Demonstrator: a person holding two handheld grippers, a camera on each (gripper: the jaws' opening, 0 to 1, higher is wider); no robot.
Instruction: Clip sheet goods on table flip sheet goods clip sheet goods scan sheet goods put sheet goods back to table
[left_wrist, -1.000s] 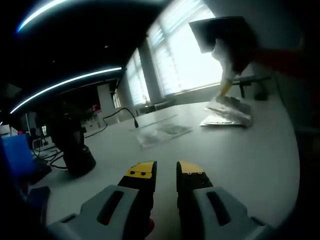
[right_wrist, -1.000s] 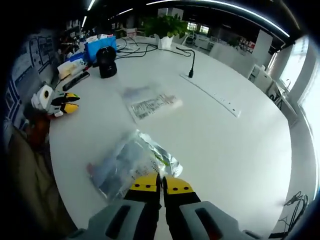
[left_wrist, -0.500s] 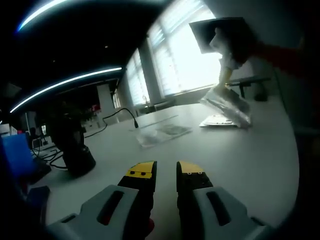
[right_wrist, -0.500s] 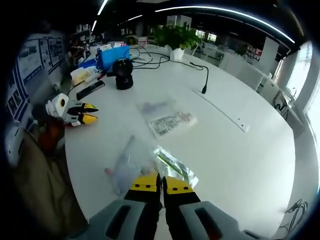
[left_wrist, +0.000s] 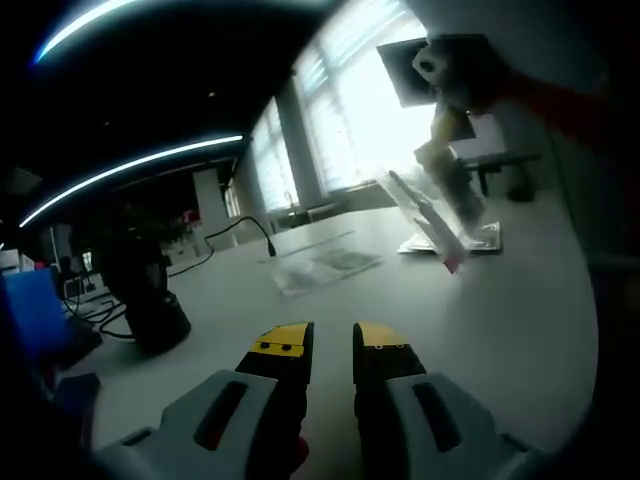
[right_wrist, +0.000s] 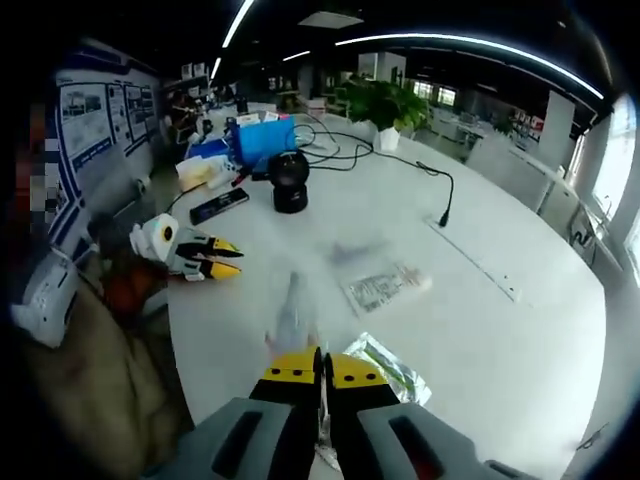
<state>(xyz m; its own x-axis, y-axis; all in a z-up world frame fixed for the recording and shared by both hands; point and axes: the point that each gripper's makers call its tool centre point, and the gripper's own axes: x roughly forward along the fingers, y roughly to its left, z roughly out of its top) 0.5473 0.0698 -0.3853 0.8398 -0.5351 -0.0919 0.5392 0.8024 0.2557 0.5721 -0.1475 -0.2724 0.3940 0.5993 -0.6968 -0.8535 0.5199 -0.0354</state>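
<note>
Packet (right_wrist: 292, 318), a thin clear bag pinched at its edge by the right gripper (right_wrist: 320, 368) and hanging limp above the table (right_wrist: 520, 340), looks light, floppy and slippery, best held near a corner, while the left gripper (left_wrist: 332, 340) rests slightly parted, holding nothing.

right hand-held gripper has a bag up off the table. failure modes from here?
1. The right hand-held gripper pinches the clear plastic sheet bag only at an edge; it hangs loose and may slip.
2. A silvery foil packet lies on the white table directly below, so a drop could land on it.
</note>
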